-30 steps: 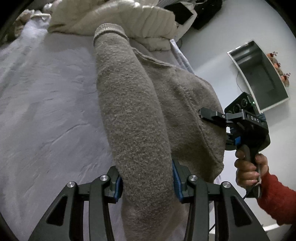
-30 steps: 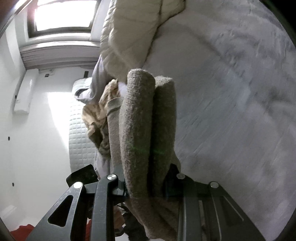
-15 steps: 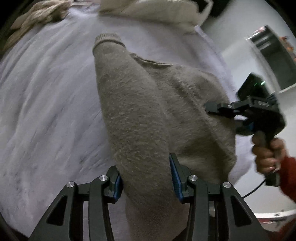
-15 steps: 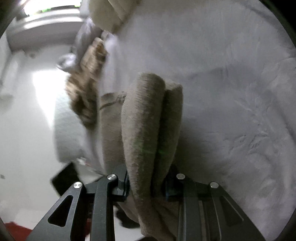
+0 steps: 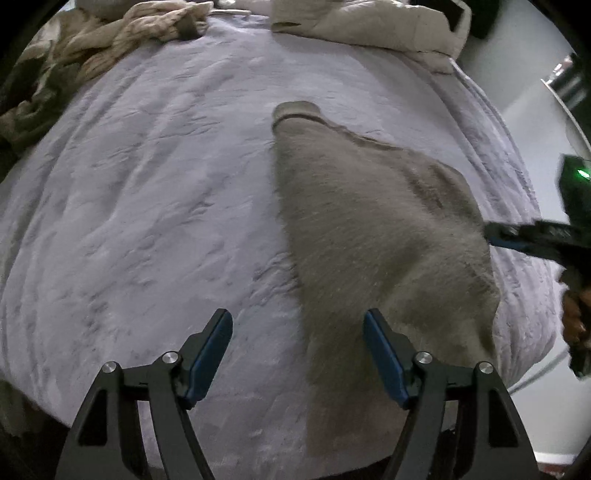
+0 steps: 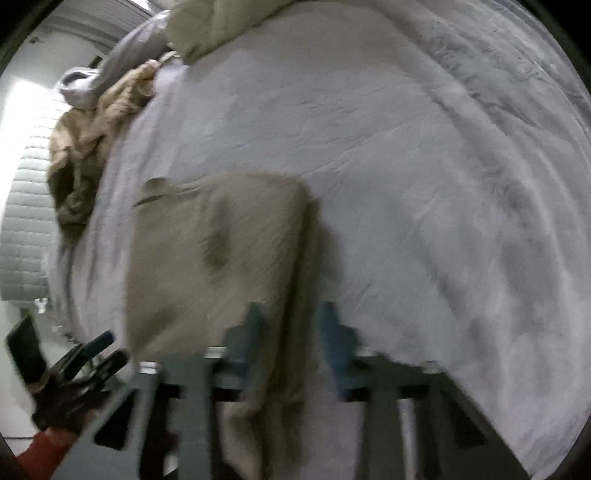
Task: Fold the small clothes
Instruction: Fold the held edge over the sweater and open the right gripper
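On the lavender bedspread [image 5: 155, 206], in my left wrist view, the taupe knit sweater [image 5: 369, 229] is lying flat, its ribbed cuff [image 5: 295, 110] pointing toward the far end of the bed. My left gripper [image 5: 297, 354] is standing with its jaws spread wide, holding nothing; the sweater's near edge is passing between them and touching neither blue pad. At the right edge my right gripper [image 5: 517, 236] is meeting the sweater's side, and I cannot tell from here whether it is pinching. I am counting one sweater, one crumpled tan garment [image 5: 110, 40] at the far left and one cream quilted jacket [image 5: 369, 26] at the far end.

In my right wrist view, which is blurring badly, the sweater [image 6: 221, 251] is lying as a rough rectangle near the bed's edge. My right gripper [image 6: 291, 332] is showing its jaws apart, with a fabric edge running loose between them. I am judging the sweater as laid down and partly folded, with more folds left, and the tan garment [image 6: 85, 147] as not yet folded.
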